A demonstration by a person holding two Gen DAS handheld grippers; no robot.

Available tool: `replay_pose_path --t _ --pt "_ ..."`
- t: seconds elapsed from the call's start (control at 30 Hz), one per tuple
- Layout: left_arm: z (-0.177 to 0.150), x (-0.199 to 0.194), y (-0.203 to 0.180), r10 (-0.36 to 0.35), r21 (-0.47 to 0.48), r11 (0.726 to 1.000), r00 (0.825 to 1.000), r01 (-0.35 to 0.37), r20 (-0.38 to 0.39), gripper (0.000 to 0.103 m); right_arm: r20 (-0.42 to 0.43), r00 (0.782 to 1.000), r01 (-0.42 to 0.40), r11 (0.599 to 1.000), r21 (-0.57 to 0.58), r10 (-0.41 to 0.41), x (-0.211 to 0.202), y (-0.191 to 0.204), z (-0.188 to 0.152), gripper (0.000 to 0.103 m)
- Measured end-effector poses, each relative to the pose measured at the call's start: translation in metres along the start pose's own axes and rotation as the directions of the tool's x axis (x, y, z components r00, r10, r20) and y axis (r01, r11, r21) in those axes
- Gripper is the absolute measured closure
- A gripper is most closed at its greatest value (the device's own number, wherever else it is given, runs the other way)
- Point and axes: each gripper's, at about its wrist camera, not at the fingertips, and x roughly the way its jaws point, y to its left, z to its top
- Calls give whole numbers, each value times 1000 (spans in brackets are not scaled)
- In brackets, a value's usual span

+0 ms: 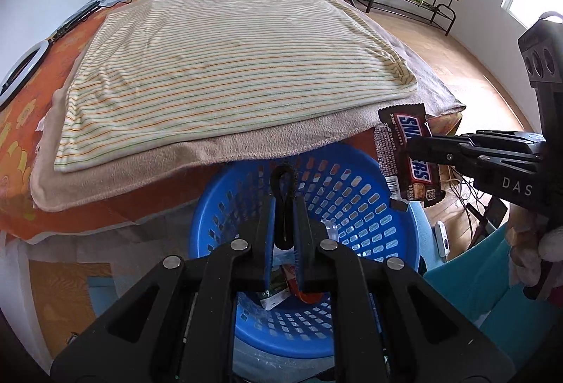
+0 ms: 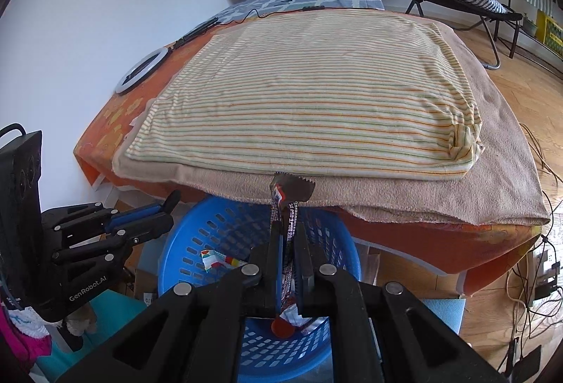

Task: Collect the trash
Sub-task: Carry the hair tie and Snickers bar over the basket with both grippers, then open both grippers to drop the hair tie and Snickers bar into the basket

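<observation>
Brown Snickers wrapper (image 1: 410,154) hung upright, pinched edge-on above the blue perforated basket (image 1: 397,217). Several crumpled wrappers (image 2: 220,258) lay in the basket.

A blue perforated basket (image 1: 369,207), a brown Snickers wrapper (image 1: 410,156) — and a cream blanket (image 2: 316,94) striped orange and green.

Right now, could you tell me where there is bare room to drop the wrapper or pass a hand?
The blue basket is open at its back half; wrappers crowd its bottom. The striped towel top is bare. The left gripper crowds the basket's left rim, while the right gripper holds the Snickers wrapper.
</observation>
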Motion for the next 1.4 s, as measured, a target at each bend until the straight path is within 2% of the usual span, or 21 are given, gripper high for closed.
replay_pose_path --t 0.47,0.93,0.97,1.03,1.17,1.2,1.3,1.4 --pt "-24 13 -11 -22 7 1000 998 23 -60 95 -62 998 -10 1000 -11 9 19 5 -29 100" --pt "-33 21 -17 -31 23 999 994 34 -100 95 -109 994 -17 1000 21 19 34 1 -36 96" --pt "-32 22 -17 -32 23 999 994 35 -103 94 -111 994 -18 1000 22 21 34 1 -36 96" --pt "-33 23 -18 -33 25 999 994 36 -106 82 -115 993 -20 1000 21 22 36 1 -36 95" --pt "-34 24 -19 -30 34 999 993 34 -112 79 -128 991 -27 999 21 29 39 2 -37 91" --pt "-34 25 -19 -29 34 999 993 34 -115 78 -131 991 -28 999 21 30 40 2 -37 88" --pt "-35 26 -19 -26 33 999 993 30 -114 65 -133 991 -27 999 22 29 41 2 -37 81" --pt "-35 26 -19 -28 35 999 992 32 -120 62 -132 991 -22 999 28 25 41 1 -37 74"
